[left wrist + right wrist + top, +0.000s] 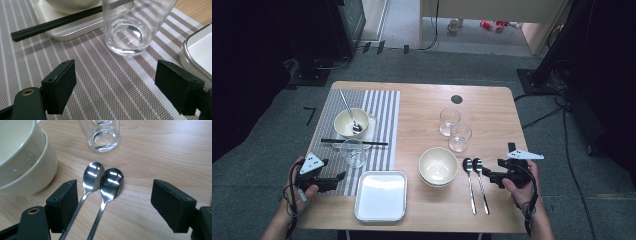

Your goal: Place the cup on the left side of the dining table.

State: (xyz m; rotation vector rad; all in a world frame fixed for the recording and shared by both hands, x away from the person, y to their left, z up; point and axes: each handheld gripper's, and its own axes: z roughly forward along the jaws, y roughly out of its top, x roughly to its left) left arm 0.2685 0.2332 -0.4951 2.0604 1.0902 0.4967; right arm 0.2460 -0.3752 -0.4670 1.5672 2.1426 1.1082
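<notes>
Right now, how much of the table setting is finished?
One place looks set: on the mat sit a bowl with a spoon, chopsticks and a glass. Nothing is held; the left gripper is open before that glass, the right gripper is open over two spoons. Probably left: the stacked bowls, two more glasses and the tray.

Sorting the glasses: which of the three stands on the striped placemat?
The glass beside the black chopsticks, near the left gripper; the other two stand on bare wood.
</notes>
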